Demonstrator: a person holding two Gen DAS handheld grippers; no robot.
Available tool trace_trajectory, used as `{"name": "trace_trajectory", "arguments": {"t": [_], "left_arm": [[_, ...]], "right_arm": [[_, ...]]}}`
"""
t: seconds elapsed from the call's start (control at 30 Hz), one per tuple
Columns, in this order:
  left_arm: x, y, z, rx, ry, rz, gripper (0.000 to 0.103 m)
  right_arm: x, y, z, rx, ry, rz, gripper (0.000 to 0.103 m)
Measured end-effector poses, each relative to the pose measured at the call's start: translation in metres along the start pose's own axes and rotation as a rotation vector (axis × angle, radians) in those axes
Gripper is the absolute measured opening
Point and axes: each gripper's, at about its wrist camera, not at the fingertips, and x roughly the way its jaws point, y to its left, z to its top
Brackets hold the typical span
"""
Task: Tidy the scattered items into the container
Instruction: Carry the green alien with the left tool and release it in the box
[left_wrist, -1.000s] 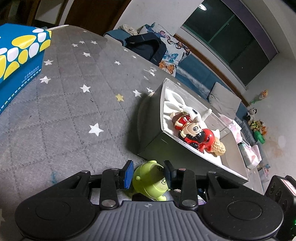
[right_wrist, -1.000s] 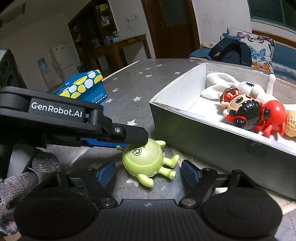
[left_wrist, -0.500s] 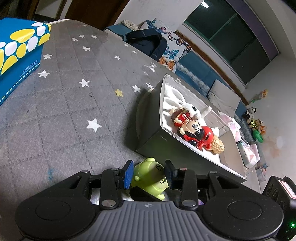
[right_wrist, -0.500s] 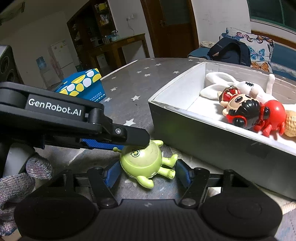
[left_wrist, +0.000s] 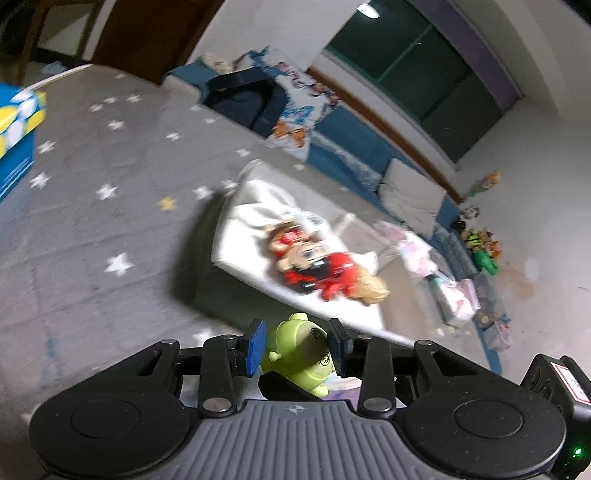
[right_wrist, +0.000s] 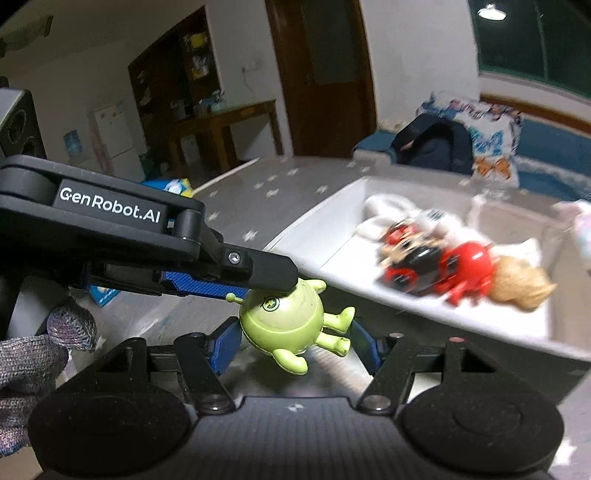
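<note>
A green round toy figure (left_wrist: 299, 350) with small limbs hangs above the table, held from two sides. My left gripper (left_wrist: 297, 347) is shut on it, blue pads on both flanks. My right gripper (right_wrist: 295, 341) is shut on the same green toy (right_wrist: 284, 321), one pad on its body and one at its legs. In the right wrist view the left gripper (right_wrist: 266, 284) reaches in from the left and covers the toy's top. The white-lined box (left_wrist: 236, 258) stands just beyond, its near wall (right_wrist: 332, 236) close to the toy. It holds a white plush, a red and black figure (right_wrist: 436, 266) and a tan toy.
A grey star-patterned cloth (left_wrist: 92, 221) covers the table. A blue and yellow carton (left_wrist: 18, 122) stands at the far left. A gloved hand (right_wrist: 44, 339) holds the left gripper. A dark backpack (left_wrist: 243, 99) lies on the sofa behind the table.
The right jaws closed onto the green toy. Both grippers then rose together with the toy, so the table and box now sit lower and are seen more from above.
</note>
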Motion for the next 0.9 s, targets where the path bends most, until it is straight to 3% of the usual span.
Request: {"name": "trace_trajectory", "arguments": {"t": [0.2,0.43,0.9], "left_arm": [[0.020,-0.042,0.015,0.047,-0.008,-0.064,0.039],[0.055,-0.069,0.030,0.050,0.023,-0.094,0.039],[0.105,-0.079,0.034,0.049,0.078,-0.062,0.039]], "right_arm": [[-0.028,-0.032,0.021,0.012,-0.044,-0.070,0.066],[-0.033,-0.070,0.036,0.030,-0.031,-0.121,0.066],[-0.010,-0.113,0.036,0.063,0.058,-0.131,0.066]]}}
